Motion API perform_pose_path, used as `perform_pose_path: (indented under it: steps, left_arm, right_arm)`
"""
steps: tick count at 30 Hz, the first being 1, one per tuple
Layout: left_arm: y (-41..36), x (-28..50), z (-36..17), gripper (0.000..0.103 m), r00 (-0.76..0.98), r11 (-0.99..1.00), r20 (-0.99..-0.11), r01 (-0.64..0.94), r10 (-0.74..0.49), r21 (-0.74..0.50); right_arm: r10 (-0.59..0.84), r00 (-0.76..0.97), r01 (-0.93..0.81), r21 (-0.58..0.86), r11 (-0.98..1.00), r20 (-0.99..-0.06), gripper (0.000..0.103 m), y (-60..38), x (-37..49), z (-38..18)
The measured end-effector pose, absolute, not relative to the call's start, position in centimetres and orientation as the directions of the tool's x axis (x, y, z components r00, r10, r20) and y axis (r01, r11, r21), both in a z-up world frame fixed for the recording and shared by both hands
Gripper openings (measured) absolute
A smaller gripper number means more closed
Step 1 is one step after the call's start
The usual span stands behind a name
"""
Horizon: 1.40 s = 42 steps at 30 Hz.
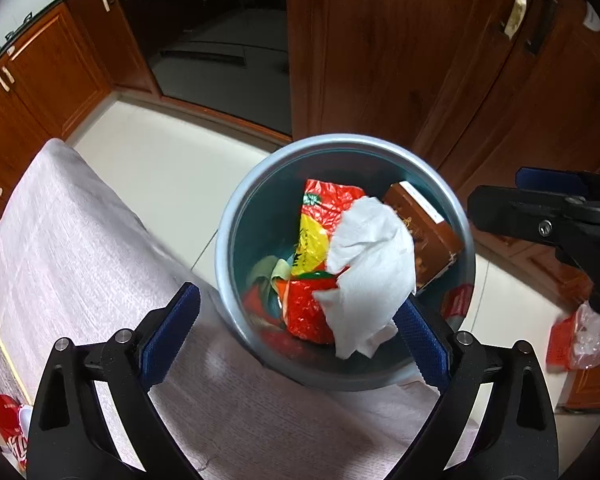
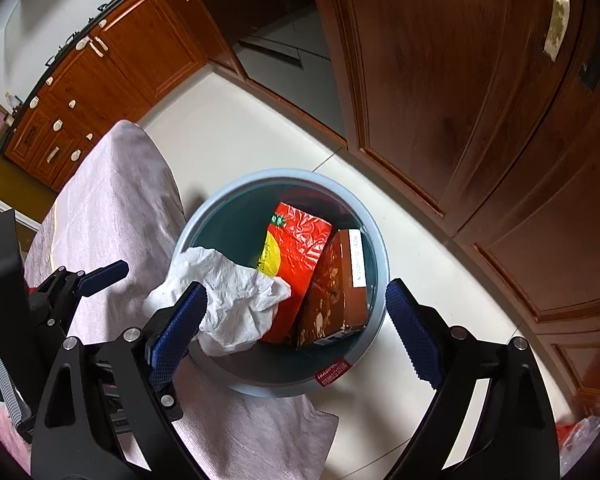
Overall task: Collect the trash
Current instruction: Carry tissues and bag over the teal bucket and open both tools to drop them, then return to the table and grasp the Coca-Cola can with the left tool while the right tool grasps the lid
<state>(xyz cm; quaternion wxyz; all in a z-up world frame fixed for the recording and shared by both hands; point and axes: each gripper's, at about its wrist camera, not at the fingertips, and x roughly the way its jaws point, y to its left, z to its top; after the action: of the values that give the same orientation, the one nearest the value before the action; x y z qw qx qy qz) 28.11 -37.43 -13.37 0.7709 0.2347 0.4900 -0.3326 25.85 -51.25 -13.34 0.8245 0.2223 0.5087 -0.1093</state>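
A round grey bin (image 1: 236,216) (image 2: 374,248) stands on the floor beside a cloth-covered table. In it lie a red and yellow snack bag (image 1: 314,216) (image 2: 296,248) and a brown box (image 1: 428,232) (image 2: 336,288). A crumpled white tissue (image 1: 374,264) (image 2: 236,304) hangs over the bin, touching my left gripper's right finger (image 1: 420,340). My left gripper (image 1: 296,332) is open above the bin's near rim. My right gripper (image 2: 296,332) is open and empty over the bin.
The table with a pinkish cloth (image 1: 80,240) (image 2: 112,200) lies left of the bin. Wooden cabinets (image 1: 380,40) stand behind. A red can (image 1: 8,420) sits at the table's near left. A red packet and clear plastic (image 1: 580,340) lie at the right.
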Motion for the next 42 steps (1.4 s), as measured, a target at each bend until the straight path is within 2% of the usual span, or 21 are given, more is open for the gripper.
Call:
perform_pose_path:
  steps: [9,16,23,32,42]
  left_arm:
    - [-36.7,27.5,-12.9,0.096,0.271,0.657,-0.917,0.754,-0.294,0.012]
    - [-36.4,27.7,-13.0,0.096,0.269,0.659,-0.92,0.752,-0.286,0.015]
    - [-34.5,28.3,-12.1,0.096,0.261,0.692,-0.904,0.72,-0.338,-0.05]
    - [-27.1,28.1,-8.2,0.096,0.323,0.768,-0.868,0.633,-0.377,-0.098]
    - [-15.3,28.3,-5.5,0.096,0.421,0.873,-0.852,0.481,-0.31,-0.08]
  right_arm:
    - [0.119,0.419,0.39,0.297,0.872,-0.9,0.087,-50.4,26.3,-15.1]
    - [0.11,0.409,0.396,0.285,0.873,-0.906,0.087,-50.2,26.8,-15.7]
    - [0.102,0.411,0.393,0.277,0.877,-0.906,0.087,-49.9,27.0,-15.0]
    - [0.132,0.447,0.304,0.289,0.908,-0.885,0.087,-45.1,28.0,-12.2]
    - [0.204,0.46,0.151,0.303,0.941,-0.864,0.087,-34.9,29.7,-10.1]
